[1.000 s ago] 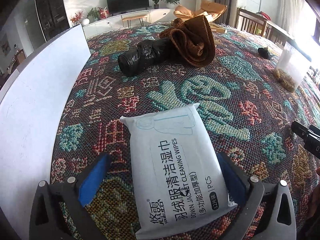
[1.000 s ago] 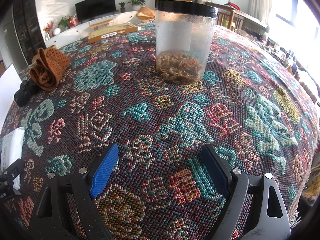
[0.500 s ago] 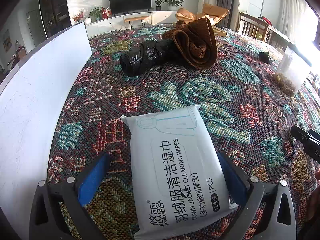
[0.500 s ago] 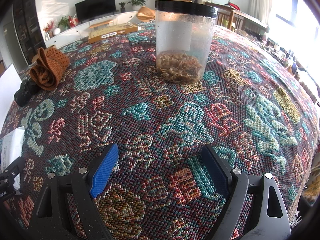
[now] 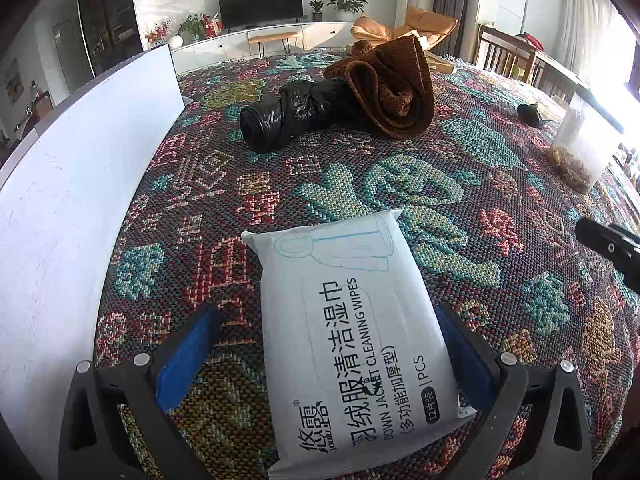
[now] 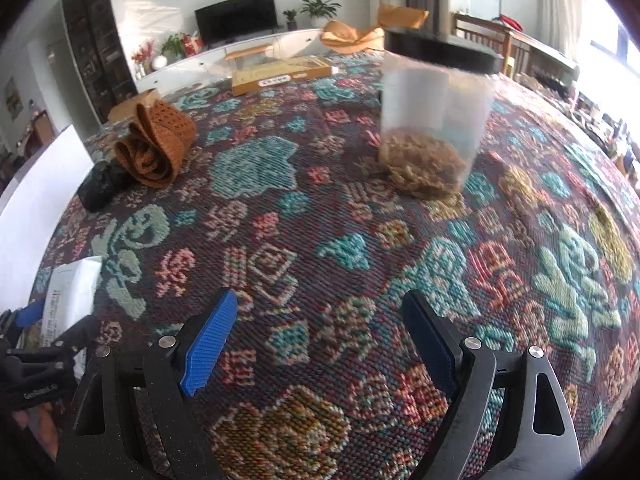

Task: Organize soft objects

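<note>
A white pack of wet wipes [image 5: 356,320] lies flat on the patterned cloth between the fingers of my left gripper [image 5: 326,344], which stands open around it with a gap on the left side. Farther back lie a black roll of bin bags [image 5: 292,114] and a folded brown knitted cloth [image 5: 394,88], touching each other. My right gripper [image 6: 320,332] is open over bare cloth, holding nothing. From the right wrist the wipes pack [image 6: 72,292], brown cloth [image 6: 156,144] and black roll [image 6: 102,186] appear at the left.
A clear jar with a black lid and brown contents [image 6: 434,120] stands ahead of the right gripper. A white board [image 5: 76,184] runs along the table's left side. A flat yellow box [image 6: 280,74] lies at the far edge. A small dark object [image 5: 530,114] sits far right.
The left gripper has crept slightly forward along the wipes pack. The right gripper has moved and swung, so the jar now sits to the right and looks blurred.
</note>
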A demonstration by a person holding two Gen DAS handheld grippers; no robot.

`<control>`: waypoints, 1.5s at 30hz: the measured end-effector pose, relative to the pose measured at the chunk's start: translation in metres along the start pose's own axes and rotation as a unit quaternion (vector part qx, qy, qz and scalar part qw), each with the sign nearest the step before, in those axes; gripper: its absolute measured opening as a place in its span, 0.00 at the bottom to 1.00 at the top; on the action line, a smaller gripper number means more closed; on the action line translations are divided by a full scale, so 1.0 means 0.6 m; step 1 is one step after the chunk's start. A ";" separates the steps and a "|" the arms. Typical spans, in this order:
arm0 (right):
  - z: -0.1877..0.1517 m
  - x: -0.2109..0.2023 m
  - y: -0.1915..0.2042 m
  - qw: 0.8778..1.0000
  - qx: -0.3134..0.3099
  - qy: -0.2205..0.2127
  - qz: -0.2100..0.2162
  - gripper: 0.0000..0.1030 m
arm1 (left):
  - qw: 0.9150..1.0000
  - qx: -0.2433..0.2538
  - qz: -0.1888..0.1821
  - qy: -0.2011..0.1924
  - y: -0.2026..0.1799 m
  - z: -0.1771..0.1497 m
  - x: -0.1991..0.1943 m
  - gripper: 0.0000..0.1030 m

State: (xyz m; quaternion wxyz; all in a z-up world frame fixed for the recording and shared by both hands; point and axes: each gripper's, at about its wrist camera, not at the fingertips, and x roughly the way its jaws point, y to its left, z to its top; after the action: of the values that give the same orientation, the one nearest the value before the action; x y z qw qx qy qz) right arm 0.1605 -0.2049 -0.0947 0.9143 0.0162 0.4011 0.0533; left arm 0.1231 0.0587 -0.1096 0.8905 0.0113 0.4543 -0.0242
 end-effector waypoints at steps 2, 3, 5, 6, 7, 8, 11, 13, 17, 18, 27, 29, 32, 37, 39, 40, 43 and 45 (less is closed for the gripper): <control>0.049 0.013 0.040 0.998 -0.035 0.000 0.047 0.84 | 1.000 0.000 0.000 0.000 0.000 0.000 0.000 1.00; 0.074 0.021 0.062 0.997 -0.052 -0.001 0.062 0.84 | 1.000 0.000 0.000 0.000 0.000 0.000 0.000 1.00; 0.123 0.038 0.103 0.993 -0.081 -0.003 0.086 0.84 | 1.000 0.000 0.000 0.000 0.001 0.000 0.000 1.00; 0.142 0.049 0.128 0.991 -0.091 -0.001 0.095 0.84 | 1.000 0.000 0.000 0.000 0.000 -0.001 -0.001 1.00; 0.162 0.061 0.149 0.990 -0.097 0.004 0.101 0.84 | 1.000 0.000 0.000 0.000 0.000 -0.001 -0.001 1.00; 0.182 0.077 0.167 0.989 -0.102 0.014 0.106 0.84 | 1.000 0.000 0.000 0.000 0.000 -0.001 -0.001 1.00; 0.213 0.137 0.205 0.987 -0.104 0.054 0.108 0.84 | 1.000 0.000 0.000 0.000 0.000 0.001 0.000 1.00; 0.216 0.179 0.207 0.986 -0.087 0.092 0.107 0.80 | 1.000 0.000 0.000 0.000 0.000 0.001 0.001 1.00; 0.200 0.180 0.164 0.987 -0.023 0.094 0.127 0.35 | 1.000 0.000 0.000 0.000 0.000 0.001 0.001 1.00; 0.192 0.169 0.149 0.987 -0.009 0.091 0.132 0.29 | 1.000 0.000 0.000 0.000 0.001 0.001 0.001 1.00; 0.039 0.042 -0.038 0.969 0.180 0.052 0.162 0.08 | 1.000 -0.001 -0.001 0.000 0.001 0.001 0.001 1.00; -0.008 0.018 -0.083 0.958 0.232 0.045 0.161 0.08 | 1.000 0.000 0.000 0.000 0.000 0.001 0.001 1.00; -0.061 -0.008 -0.132 0.953 0.271 0.034 0.131 0.08 | 1.000 -0.001 0.000 0.000 0.000 0.001 0.000 1.00; -0.074 -0.039 -0.145 0.971 0.238 0.012 0.029 0.64 | 1.000 0.000 0.000 0.000 0.000 0.001 0.001 1.00; -0.042 -0.047 -0.115 0.981 0.193 -0.011 0.028 0.70 | 1.000 -0.001 0.000 0.000 0.000 0.001 0.001 1.00; -0.018 -0.045 -0.091 0.987 0.159 -0.016 0.031 0.71 | 1.000 -0.001 -0.001 0.000 0.000 0.001 0.001 1.00; 0.063 -0.024 -0.008 0.995 0.072 -0.022 0.059 0.73 | 1.000 -0.001 -0.001 0.000 0.000 0.001 0.001 1.00; 0.116 0.004 0.054 0.998 0.014 -0.017 0.057 0.76 | 1.000 -0.001 -0.001 0.000 0.001 0.001 0.001 1.00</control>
State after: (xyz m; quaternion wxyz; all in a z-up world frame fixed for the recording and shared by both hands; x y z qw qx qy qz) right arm 0.2104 -0.1714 -0.0469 0.9162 0.0523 0.3845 0.0995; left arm 0.1240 0.0590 -0.1095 0.8904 0.0105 0.4544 -0.0244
